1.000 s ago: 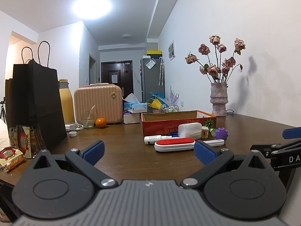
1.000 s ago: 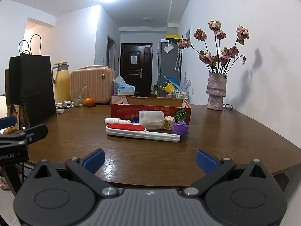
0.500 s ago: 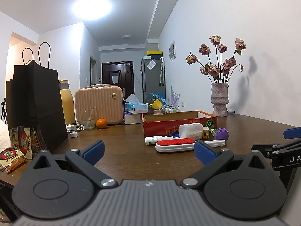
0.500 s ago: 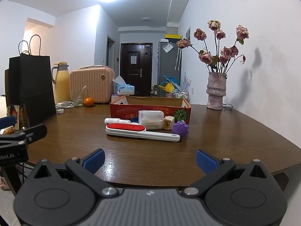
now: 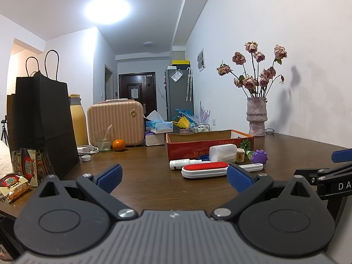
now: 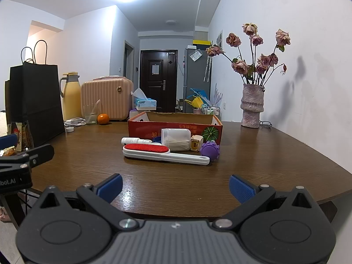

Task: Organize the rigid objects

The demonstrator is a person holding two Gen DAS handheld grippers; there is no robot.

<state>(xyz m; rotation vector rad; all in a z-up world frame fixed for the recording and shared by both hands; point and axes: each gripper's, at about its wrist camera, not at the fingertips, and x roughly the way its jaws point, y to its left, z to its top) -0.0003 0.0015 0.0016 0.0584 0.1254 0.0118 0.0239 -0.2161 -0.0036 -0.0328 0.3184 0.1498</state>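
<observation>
Red-faced and white-handled, the lint brush (image 6: 162,153) lies flat on the brown table (image 6: 264,160), at 12 o'clock from the right gripper (image 6: 175,186) and well apart from it. Just behind the brush sit a white tube (image 6: 133,140) at its 10 o'clock, a translucent plastic box (image 6: 175,139) at 12, a small yellow cube (image 6: 196,143) and a purple knobbly ball (image 6: 210,150) at 2, the ball touching the brush handle. Behind these stands the open red cardboard box (image 6: 173,126). Both grippers hover over the near table edge with jaws spread wide, gripping nothing; the left gripper (image 5: 173,177) sees the cluster at its 1 o'clock. Farther out: a vase of pink roses (image 6: 252,107) at 2 o'clock by the wall, an orange (image 6: 103,118), a glass (image 6: 90,114), a peach case (image 6: 107,99), a yellow jug (image 6: 70,96) and a black paper bag (image 6: 33,101) toward 10 o'clock.
</observation>
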